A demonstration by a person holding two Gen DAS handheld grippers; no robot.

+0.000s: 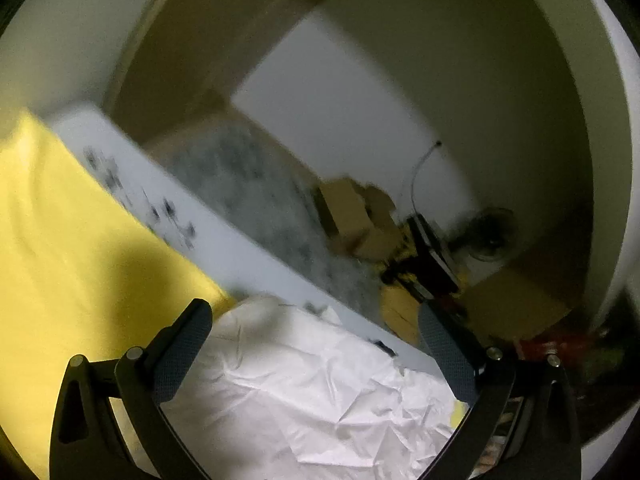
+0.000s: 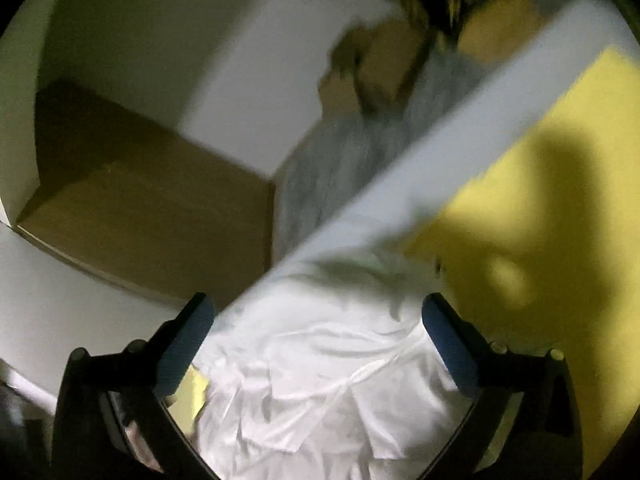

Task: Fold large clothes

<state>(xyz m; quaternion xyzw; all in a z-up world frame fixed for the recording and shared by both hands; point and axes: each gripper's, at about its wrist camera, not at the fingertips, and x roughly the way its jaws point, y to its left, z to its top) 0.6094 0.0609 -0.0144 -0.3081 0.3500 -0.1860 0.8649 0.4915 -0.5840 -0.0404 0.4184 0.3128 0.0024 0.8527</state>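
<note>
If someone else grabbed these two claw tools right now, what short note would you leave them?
Left gripper: jaws wide open, holding nothing.
Right gripper: jaws wide open, holding nothing.
Crumpled white cloth garment lies bunched on the yellow sheet, at the edge of the white surface, below both grippers.
Done: no neat fold visible; how far the folding has gone cannot be told.
Left: pick up the garment's edges, spread it flat, fold it.

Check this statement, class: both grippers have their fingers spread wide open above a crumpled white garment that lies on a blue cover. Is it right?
One detail is wrong: the cover is yellow, not blue, as both wrist views show. The rest holds: the left gripper and right gripper have their fingers spread wide open above the crumpled white garment.
</note>
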